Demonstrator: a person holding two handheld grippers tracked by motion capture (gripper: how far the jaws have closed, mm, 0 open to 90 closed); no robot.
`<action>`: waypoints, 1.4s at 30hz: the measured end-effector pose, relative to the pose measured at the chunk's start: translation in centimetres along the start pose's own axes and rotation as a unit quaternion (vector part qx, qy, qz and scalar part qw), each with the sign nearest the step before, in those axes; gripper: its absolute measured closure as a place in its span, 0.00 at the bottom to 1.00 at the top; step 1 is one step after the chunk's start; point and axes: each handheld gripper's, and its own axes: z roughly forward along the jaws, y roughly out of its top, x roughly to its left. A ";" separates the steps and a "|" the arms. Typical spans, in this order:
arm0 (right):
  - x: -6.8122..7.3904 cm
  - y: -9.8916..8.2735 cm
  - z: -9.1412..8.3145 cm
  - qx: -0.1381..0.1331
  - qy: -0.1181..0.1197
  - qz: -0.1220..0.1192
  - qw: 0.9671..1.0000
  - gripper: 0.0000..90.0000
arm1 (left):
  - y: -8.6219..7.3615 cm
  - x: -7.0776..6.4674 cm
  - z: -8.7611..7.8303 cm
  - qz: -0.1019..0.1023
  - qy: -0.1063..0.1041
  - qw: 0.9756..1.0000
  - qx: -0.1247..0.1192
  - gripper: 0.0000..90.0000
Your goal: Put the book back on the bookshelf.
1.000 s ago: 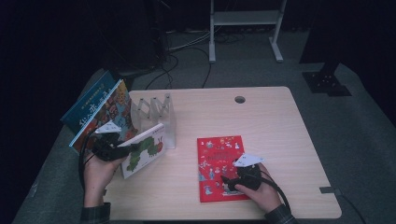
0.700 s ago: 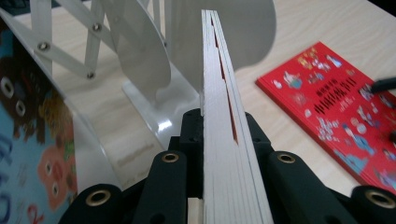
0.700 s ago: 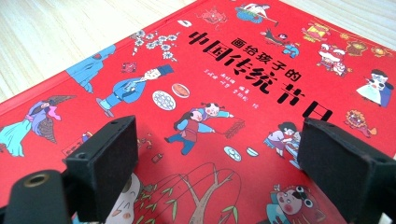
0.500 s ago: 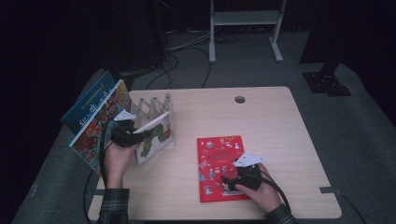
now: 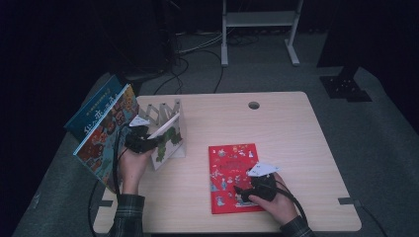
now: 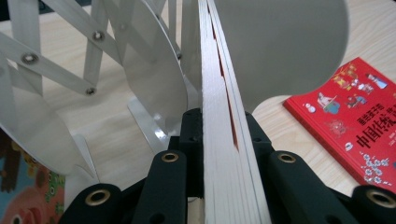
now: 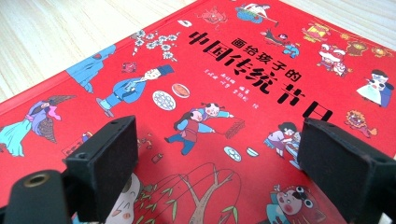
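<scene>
Left fingers pinch a white book; right fingers spread over red "中国传统节日" book.

The left black two-jaw gripper is held raised at the table's left side, its jaws pressed flat against what is clamped between them, the left hand gripping it from below. The right black two-jaw gripper sits low, jaws spread apart, with the right hand wrapped around its body.
</scene>
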 end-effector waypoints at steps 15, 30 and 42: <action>0.0 0.0 0.0 0.000 -0.001 0.001 1.000 0.13 | -1.2 0.0 0.7 0.018 0.003 0.999 0.041 0.83; 0.0 0.0 0.0 -0.001 0.000 0.000 1.000 0.13 | -3.0 -0.7 -2.6 0.049 -0.006 0.998 0.032 0.51; 0.0 0.0 0.0 -0.001 0.000 0.000 1.000 0.13 | -5.5 -0.2 -4.5 0.068 -0.013 0.996 0.059 0.59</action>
